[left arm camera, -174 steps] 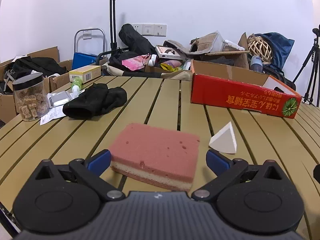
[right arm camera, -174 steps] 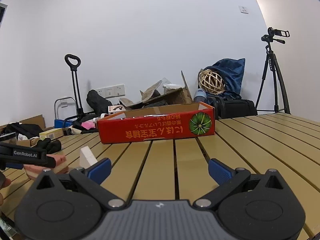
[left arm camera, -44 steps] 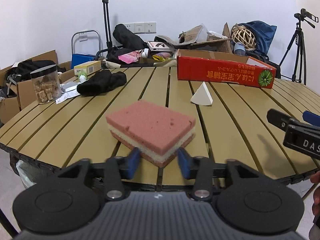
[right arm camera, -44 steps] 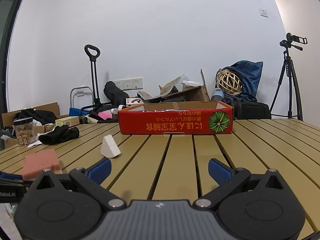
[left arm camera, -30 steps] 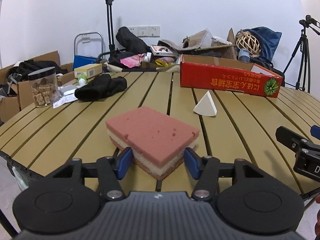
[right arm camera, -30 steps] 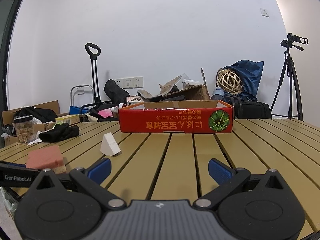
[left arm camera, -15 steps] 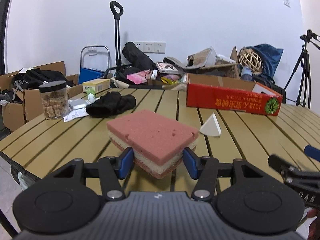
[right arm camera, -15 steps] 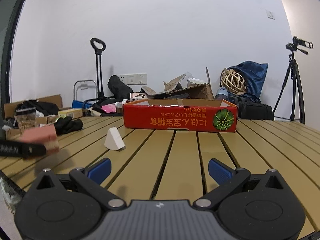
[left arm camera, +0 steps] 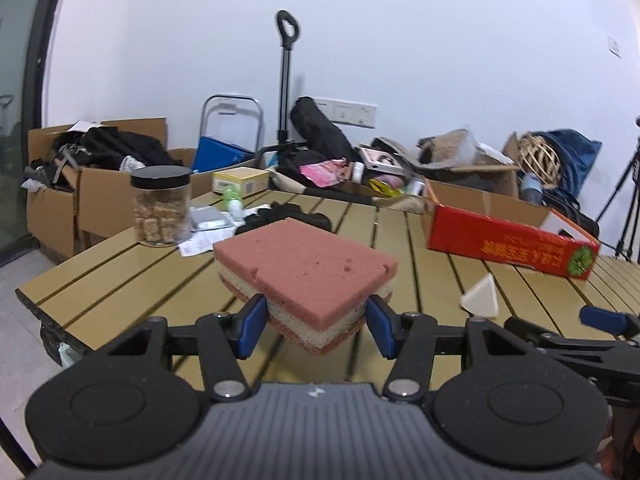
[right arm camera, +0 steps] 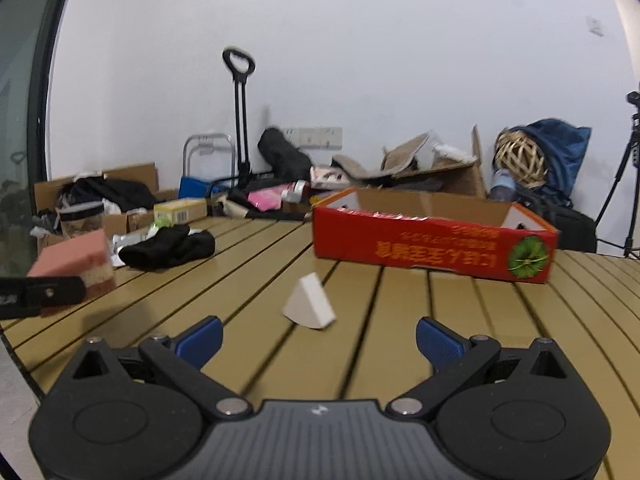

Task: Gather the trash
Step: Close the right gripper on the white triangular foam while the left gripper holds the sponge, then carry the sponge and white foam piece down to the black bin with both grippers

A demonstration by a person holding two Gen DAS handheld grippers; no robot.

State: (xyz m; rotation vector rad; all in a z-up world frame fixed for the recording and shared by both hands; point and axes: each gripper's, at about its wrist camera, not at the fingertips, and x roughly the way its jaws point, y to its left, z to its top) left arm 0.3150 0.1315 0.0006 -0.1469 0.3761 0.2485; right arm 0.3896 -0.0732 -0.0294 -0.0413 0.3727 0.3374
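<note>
From the left wrist view, the left gripper [left arm camera: 315, 326] had its blue pads clamped on the near corner of a pink-and-cream layered rectangular sponge [left arm camera: 306, 266], held clear above the tan slatted wooden table [left arm camera: 120, 268]. A white wedge-shaped foam piece [left arm camera: 481, 295] lay to the right, before the red cardboard box [left arm camera: 504, 242].

From the right wrist view, the right gripper [right arm camera: 319, 340] stood wide apart and empty, the wedge [right arm camera: 310, 302] resting on the table just ahead of it. The sponge [right arm camera: 76, 266] hung at far left.
</note>
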